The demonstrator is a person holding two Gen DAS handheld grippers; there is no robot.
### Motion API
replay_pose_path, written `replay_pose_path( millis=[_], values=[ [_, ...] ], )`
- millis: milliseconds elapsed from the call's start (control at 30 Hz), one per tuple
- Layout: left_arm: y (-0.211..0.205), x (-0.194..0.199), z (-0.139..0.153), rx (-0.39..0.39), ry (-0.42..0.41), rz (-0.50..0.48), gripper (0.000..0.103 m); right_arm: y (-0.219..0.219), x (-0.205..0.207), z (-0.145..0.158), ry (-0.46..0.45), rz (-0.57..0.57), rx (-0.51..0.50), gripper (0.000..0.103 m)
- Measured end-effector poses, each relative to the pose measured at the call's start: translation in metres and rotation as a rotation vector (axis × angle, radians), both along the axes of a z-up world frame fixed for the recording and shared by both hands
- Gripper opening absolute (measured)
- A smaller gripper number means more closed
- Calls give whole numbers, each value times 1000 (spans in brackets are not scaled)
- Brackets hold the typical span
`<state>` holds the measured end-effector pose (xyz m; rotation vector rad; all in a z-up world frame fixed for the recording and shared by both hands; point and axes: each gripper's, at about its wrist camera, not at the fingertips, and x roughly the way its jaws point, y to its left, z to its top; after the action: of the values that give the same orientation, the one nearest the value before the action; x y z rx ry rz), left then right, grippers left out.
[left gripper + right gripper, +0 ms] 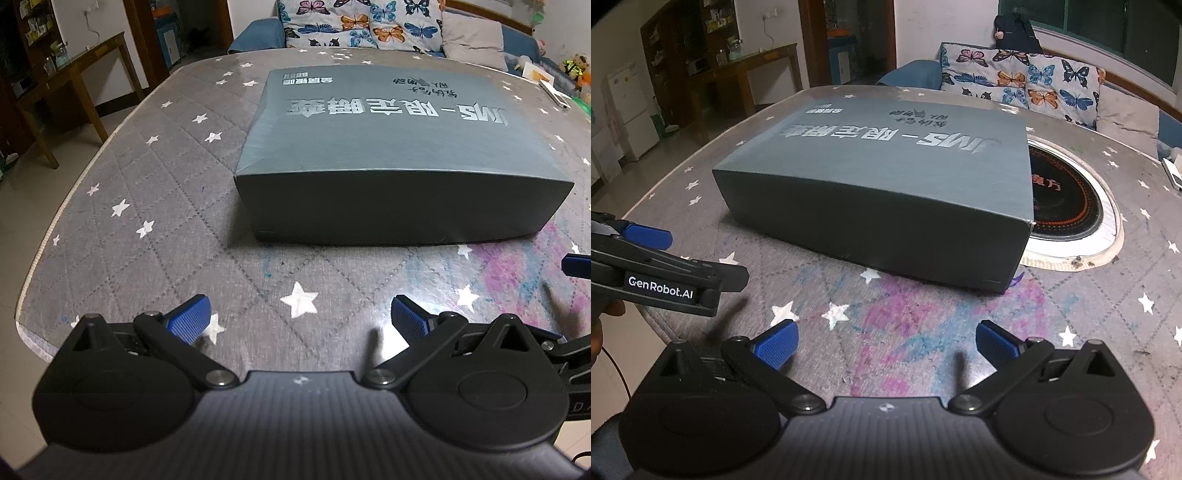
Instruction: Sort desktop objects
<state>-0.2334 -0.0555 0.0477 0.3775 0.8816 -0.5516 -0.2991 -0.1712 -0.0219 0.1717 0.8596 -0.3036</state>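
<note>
Butterfly-print cushions (354,22) on blue sofa (255,35), wooden side table (74,70), tiled floor (22,206)

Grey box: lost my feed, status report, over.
Left gripper open, empty. Right gripper open, empty. Large grey cardboard box closed, untouched on star-patterned table cover. Nothing in the way.

Place: a home living and dining room
Seating: sofa (1115,122) with butterfly-print cushions (360,24)
Table: round table (122,206) under a quilted star-print cover, built-in hotplate (1067,199)
Furniture: wooden side table (70,74), white fridge (628,110)
Floor: pale tiles
</note>
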Motion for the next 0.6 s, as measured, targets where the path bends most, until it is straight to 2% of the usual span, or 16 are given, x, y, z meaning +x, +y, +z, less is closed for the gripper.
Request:
replay_pose_path(
  millis=[600],
  values=[
    [0,12,-3,19,-34,1,103,-1,9,3,3,28,24,103]
  ],
)
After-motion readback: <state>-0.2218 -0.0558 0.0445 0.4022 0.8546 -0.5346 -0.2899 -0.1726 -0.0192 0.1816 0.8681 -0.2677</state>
